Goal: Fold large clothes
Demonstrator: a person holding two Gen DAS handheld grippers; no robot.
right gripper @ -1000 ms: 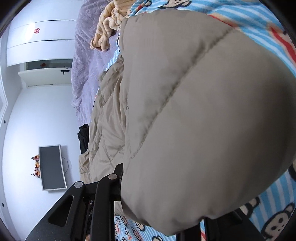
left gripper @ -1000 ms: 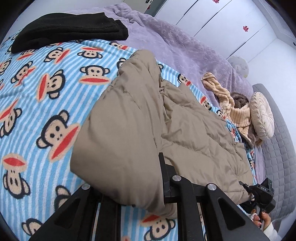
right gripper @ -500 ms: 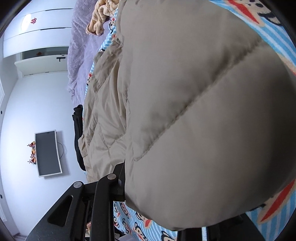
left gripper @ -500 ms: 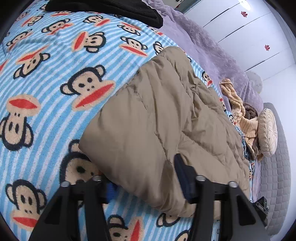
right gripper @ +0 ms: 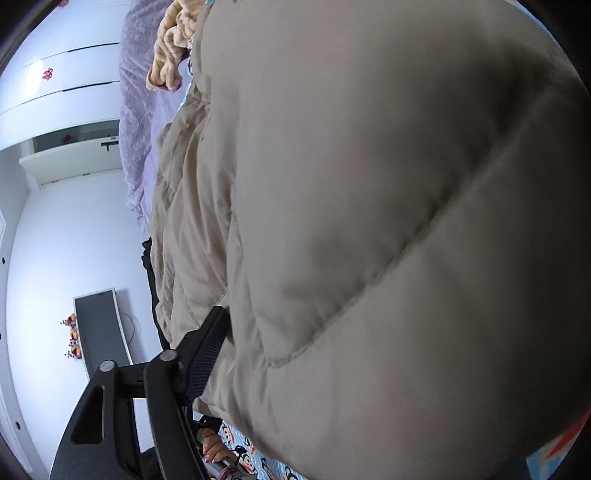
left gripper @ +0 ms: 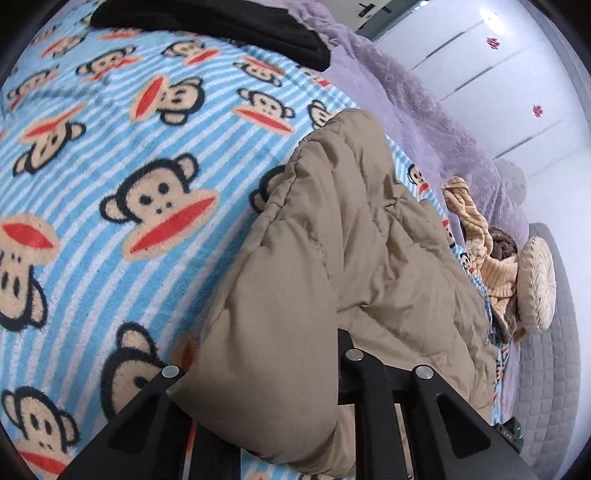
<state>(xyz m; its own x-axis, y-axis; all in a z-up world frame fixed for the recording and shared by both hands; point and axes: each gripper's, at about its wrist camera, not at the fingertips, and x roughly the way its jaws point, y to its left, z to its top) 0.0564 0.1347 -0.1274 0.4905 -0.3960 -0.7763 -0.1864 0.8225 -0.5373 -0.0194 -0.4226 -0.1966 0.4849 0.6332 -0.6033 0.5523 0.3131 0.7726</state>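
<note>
lying bunched on the monkey-print blanket [left gripper: 110, 155], beige quilted jacket [left gripper: 332, 258]. clamping a thick fold of it, left hand-held gripper [left gripper: 266, 398]. pinching another padded fold, right hand-held gripper [right gripper: 236, 369], far finger buried. resting beyond, black garment [left gripper: 221, 22] and knit sweater [left gripper: 476, 236].

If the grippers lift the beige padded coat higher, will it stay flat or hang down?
The beige padded coat will probably sag: it already drapes in soft folds over the monkey blanket. Its quilted, puffy panels suggest it is light for its bulk. The smooth shell may slip between the fingers.
</note>
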